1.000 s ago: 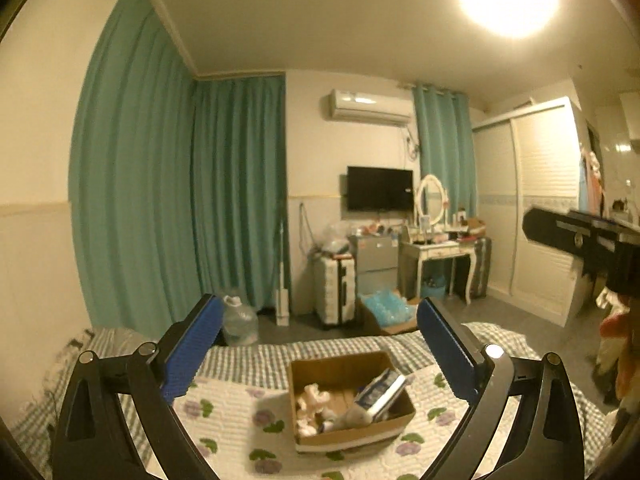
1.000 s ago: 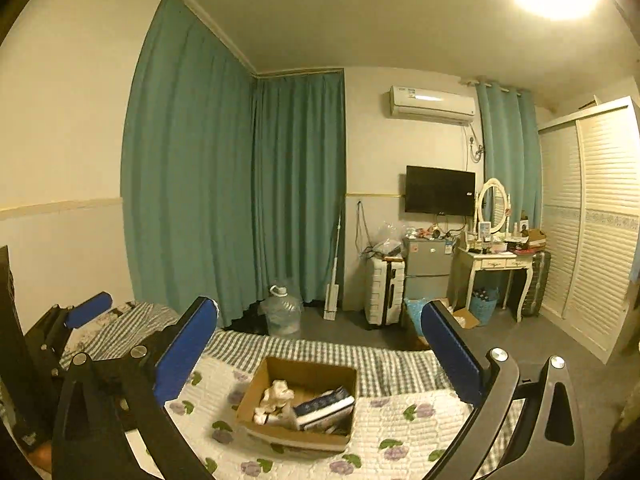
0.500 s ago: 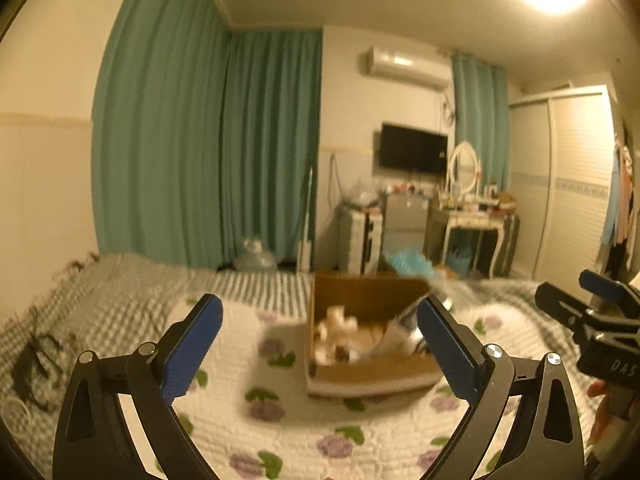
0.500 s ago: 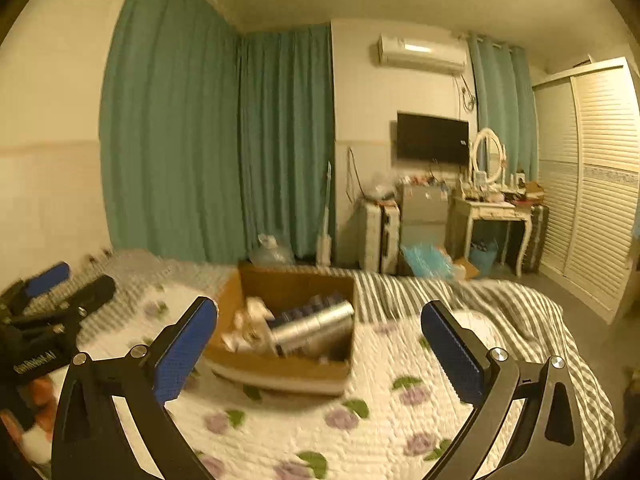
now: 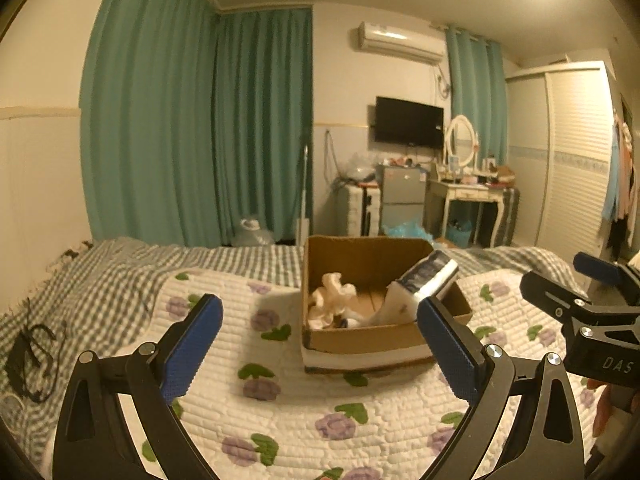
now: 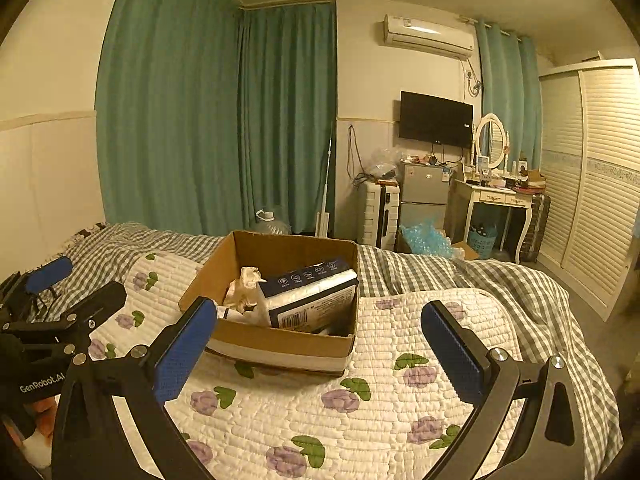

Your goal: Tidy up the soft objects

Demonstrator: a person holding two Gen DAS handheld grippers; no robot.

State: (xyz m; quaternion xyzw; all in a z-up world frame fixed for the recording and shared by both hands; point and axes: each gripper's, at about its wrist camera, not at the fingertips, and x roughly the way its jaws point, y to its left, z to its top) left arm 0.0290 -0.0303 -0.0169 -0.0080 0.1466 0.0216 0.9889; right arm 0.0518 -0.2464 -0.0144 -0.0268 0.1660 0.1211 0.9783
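An open cardboard box [image 5: 360, 344] sits on a white quilt with purple flowers [image 5: 280, 420]. It holds a crumpled cream cloth [image 5: 330, 294] and a blue-and-white tissue pack [image 5: 430, 278]. The box [image 6: 280, 344], the cloth [image 6: 244, 288] and the pack [image 6: 312, 296] also show in the right wrist view. My left gripper [image 5: 320, 344] is open and empty, above the quilt just short of the box. My right gripper [image 6: 318, 350] is open and empty, at the box's near wall. Each gripper shows at the edge of the other's view.
A grey checked blanket [image 6: 460, 276] covers the bed beyond the quilt. A black cable [image 5: 32, 356] lies at the bed's left. Something orange and white [image 6: 40, 436] shows under the left gripper. Beyond the bed are green curtains, a suitcase, a small fridge and a dressing table.
Both grippers have tilted down and come closer to the box, which now looks larger and lies between their fingers. Both stay open.
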